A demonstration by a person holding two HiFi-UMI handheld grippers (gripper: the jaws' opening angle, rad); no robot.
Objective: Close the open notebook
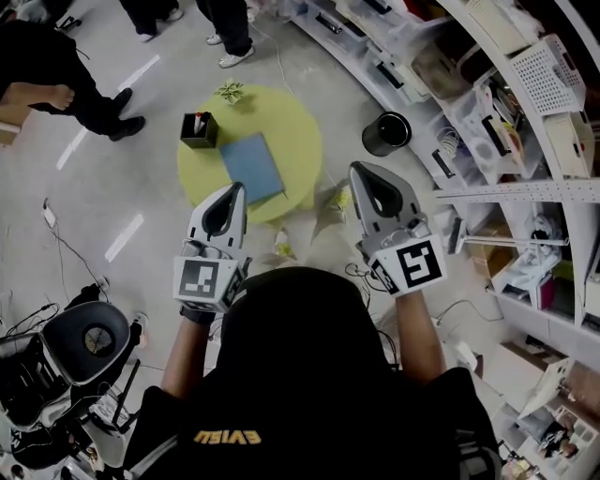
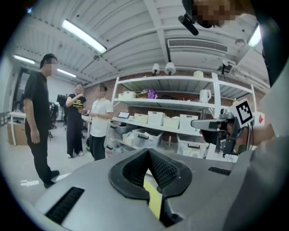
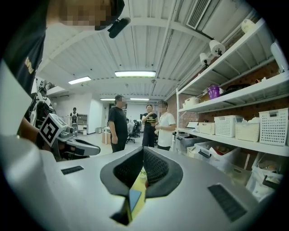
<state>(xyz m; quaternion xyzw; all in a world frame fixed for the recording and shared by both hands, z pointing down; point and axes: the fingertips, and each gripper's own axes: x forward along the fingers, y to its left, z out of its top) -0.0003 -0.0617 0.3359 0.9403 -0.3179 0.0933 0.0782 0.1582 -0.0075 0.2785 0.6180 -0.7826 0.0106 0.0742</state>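
Observation:
A blue notebook lies flat with its cover down on a round yellow-green table in the head view. Both grippers hover level above the table's near edge, well short of the notebook. My left gripper is at its near left and my right gripper at its near right. Their jaw tips meet with nothing between them, as the left gripper view and the right gripper view show. A sliver of the blue notebook shows below the right jaws.
A black pen box and a small plant stand on the table's far left. A black bin sits on the floor to the right, with shelves of white bins beyond. People stand behind; a black device and cables lie lower left.

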